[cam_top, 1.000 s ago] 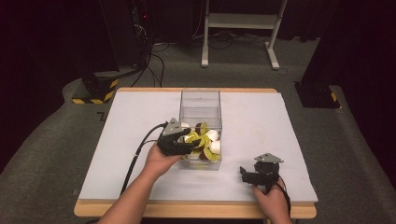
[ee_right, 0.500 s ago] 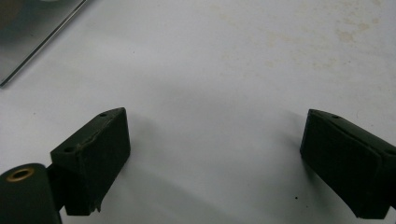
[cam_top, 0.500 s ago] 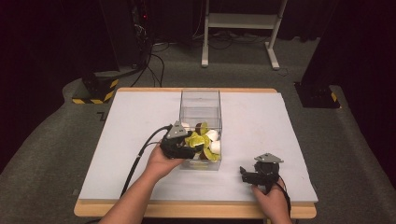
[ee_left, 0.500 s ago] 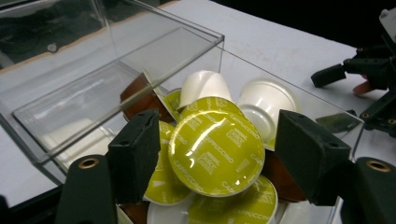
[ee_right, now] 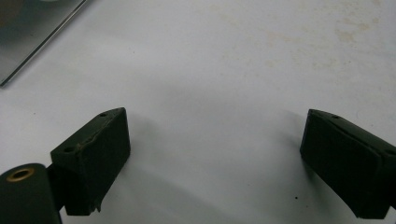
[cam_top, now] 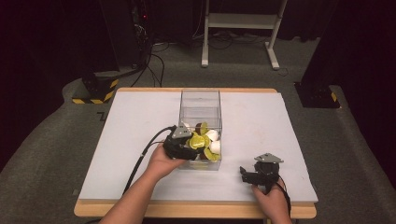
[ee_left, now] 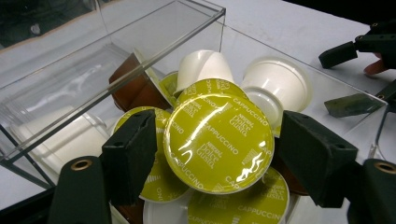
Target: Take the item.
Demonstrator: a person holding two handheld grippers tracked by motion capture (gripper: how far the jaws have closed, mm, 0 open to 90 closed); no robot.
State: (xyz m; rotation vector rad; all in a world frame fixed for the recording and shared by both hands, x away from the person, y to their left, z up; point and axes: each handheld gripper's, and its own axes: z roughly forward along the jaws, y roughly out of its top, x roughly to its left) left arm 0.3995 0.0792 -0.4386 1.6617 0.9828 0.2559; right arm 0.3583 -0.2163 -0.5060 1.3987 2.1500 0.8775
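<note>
Here, from the high view, the left gripper (cam_top: pixel 186 148) reaches into the near end of a clear plastic box (cam_top: pixel 200 99) on the white table (cam_top: pixel 130 121), among a heap of coffee capsules (cam_top: pixel 208 143). The right gripper (cam_top: pixel 256 175) rests on the table near the front edge, well apart from the box, so that side is free. The far half of the box looks bare, and open table lies on either side of it.

In the left gripper view the jaws stand wide, bracketing a green-lidded Cappuccino capsule (ee_left: pixel 218 141) that sits tilted on top of the pile; whether either pad touches its rim I cannot tell. To grip well, I would judge it best to close squarely on the lid's rim and lift straight up, because the box's clear wall (ee_left: pixel 112 86) runs close on the left and white capsules (ee_left: pixel 275 86) crowd behind.

In the right gripper view the jaws are spread wide over bare table, holding nothing; the box's corner (ee_right: pixel 32 37) shows at upper left.
</note>
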